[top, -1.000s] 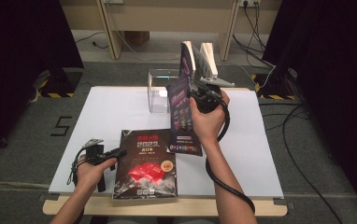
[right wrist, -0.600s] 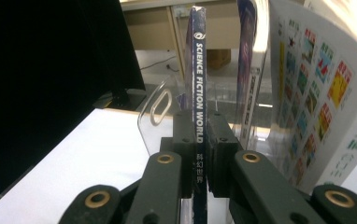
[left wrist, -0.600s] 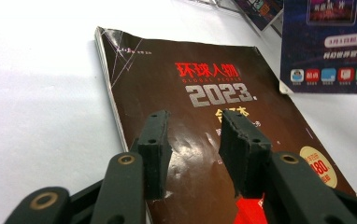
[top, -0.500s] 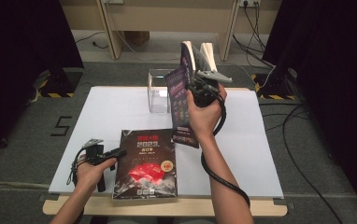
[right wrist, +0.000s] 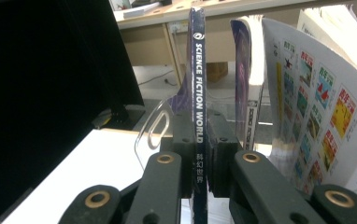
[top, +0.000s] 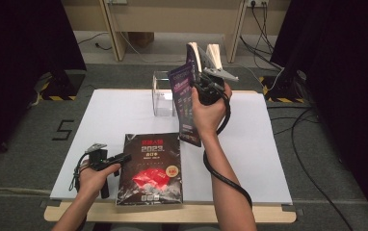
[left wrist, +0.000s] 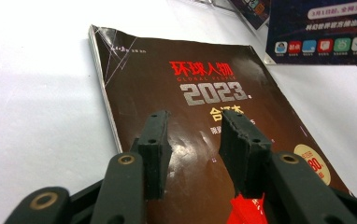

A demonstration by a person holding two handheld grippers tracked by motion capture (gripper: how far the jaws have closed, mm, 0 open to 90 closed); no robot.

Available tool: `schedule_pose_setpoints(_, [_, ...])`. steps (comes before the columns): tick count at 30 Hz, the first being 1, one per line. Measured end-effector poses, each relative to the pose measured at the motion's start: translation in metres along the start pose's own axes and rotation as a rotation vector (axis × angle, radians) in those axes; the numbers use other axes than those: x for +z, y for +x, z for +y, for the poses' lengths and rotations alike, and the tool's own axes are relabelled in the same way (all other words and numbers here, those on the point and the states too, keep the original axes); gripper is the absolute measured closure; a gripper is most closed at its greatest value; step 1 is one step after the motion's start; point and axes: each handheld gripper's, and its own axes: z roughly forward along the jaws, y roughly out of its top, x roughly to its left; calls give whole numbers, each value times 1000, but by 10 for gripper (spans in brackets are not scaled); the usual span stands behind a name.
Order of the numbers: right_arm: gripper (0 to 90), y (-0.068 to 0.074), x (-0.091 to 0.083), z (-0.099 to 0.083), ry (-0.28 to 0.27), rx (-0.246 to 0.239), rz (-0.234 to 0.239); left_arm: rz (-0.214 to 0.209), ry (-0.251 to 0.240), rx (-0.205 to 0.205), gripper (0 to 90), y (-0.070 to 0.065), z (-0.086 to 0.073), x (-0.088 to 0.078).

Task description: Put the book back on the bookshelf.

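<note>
We see a white sheet (top: 124, 110) covering a wooden tabletop (top: 172, 212), whose pale edge shows along the near side. Toward the far edge of the sheet stands a clear plastic stand (top: 162, 94), upright. Grey carpet (top: 28, 163) lies around the table, and left of it we make out a dark figure 5 (top: 62, 130) marked on the floor. Yellow-and-black tape (top: 57, 97) sits farther back on the left. Black curtains (top: 23, 48) hang at both sides, a light wooden desk (top: 114, 33) stands behind, and loose cables (top: 312, 144) trail across the floor on the right.

Bare forearms; black grippers (top: 119, 158), ribbed black fingers (left wrist: 154, 149), brass screws, black trailing cable, grey plate.
</note>
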Motion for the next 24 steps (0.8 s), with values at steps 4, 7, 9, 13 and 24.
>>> schedule_pose_setpoints(4, [846, -1, 2, 2, -21, 7, 3, -1, -4, -5, 617, 0, 0, 0])
schedule_pose_setpoints(7, [846, -1, 4, 4, -31, 6, -7, 1, -7, -8, 617, 0, 0, 0])
schedule_pose_setpoints(9, [846, -1, 6, 4, -37, 7, -13, 3, -13, -8, 618, 0, 0, 0])
schedule_pose_setpoints(13, [846, -2, 8, 4, -46, 5, -17, 4, -11, -4, 622, 0, 0, -1])
schedule_pose_setpoints(24, [847, 2, 10, 7, -73, 25, -42, 1, -10, -3, 626, -1, 0, -1])
